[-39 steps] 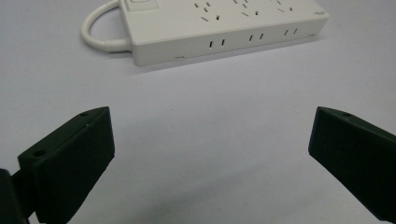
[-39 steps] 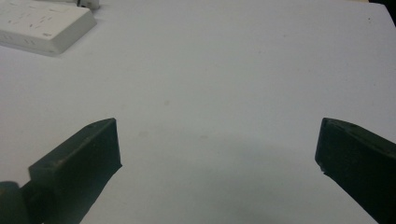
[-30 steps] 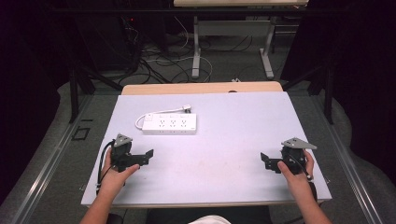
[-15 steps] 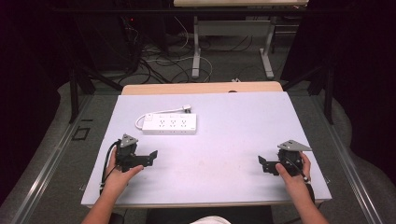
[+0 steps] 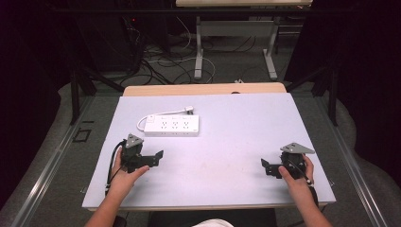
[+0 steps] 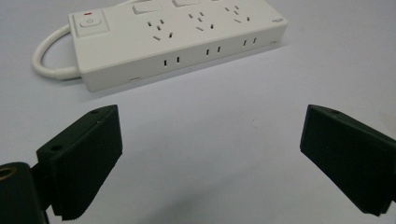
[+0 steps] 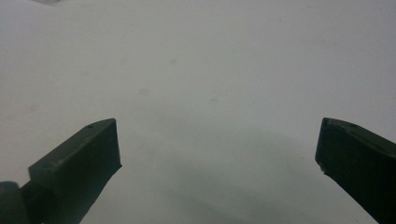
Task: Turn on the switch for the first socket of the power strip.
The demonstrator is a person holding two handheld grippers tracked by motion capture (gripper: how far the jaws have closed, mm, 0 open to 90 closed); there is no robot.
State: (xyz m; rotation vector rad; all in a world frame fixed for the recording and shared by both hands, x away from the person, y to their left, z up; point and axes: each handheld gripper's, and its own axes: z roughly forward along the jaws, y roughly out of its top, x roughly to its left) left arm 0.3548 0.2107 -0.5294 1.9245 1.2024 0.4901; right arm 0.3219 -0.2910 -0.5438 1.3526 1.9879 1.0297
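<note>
1. As I look down from the high view, my left gripper [image 5: 153,157] sits over the near left part of the white table [image 5: 236,123], held in my left hand [image 5: 124,174], with its black cable looping down toward the table's front edge. My right gripper [image 5: 266,166] is over the near right part, in my right hand [image 5: 295,172], the grey three-cornered plate on top of it. The two are well apart. A white power strip [image 5: 171,126] lies flat on the table beyond my left gripper, near it but not touching, its short white cord curving round its left end and along its far side.

2. In the left gripper view, my left gripper [image 6: 208,158] is released, its two black jaws spread wide with bare table between them. The power strip [image 6: 177,39] lies ahead of the jaws, angled across the upper part of the view, with its switch [image 6: 89,22] on the left end, a red mark above it, and rows of sockets on the top and the side.

3. In the right gripper view, my right gripper [image 7: 217,158] is likewise released, jaws far apart, grasping nothing. Between and beyond them is the pale table [image 7: 210,70] with a few faint marks.
</note>
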